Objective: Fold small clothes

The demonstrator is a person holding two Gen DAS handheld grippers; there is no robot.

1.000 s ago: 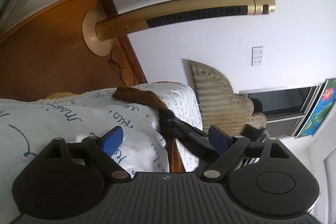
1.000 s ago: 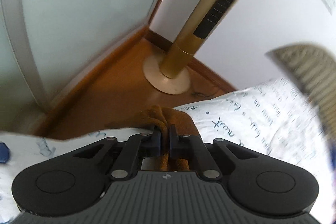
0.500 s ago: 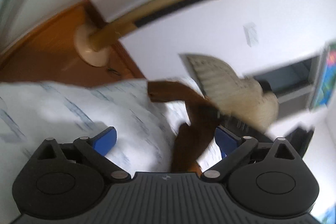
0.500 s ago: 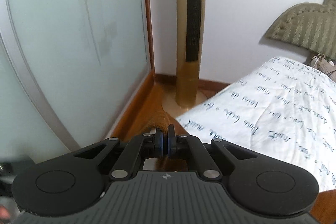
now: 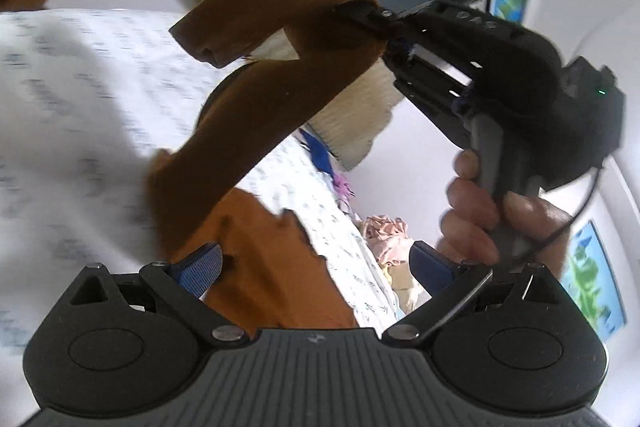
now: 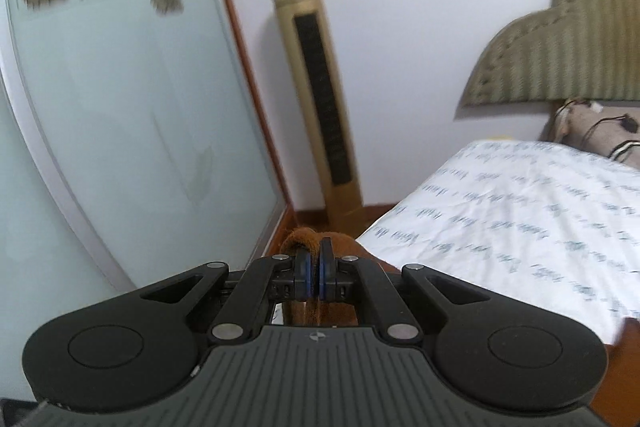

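Right wrist view showed the right gripper [image 6: 314, 269] pinching the brown garment [image 5: 256, 99]; the left gripper [image 5: 316, 267] gaped open nearby.

Print on the white bedspread [image 5: 80, 115] is blurred and unreadable. The brown garment [image 5: 256, 99] drops behind the left gripper [image 5: 316, 263] body, its lower end hidden.
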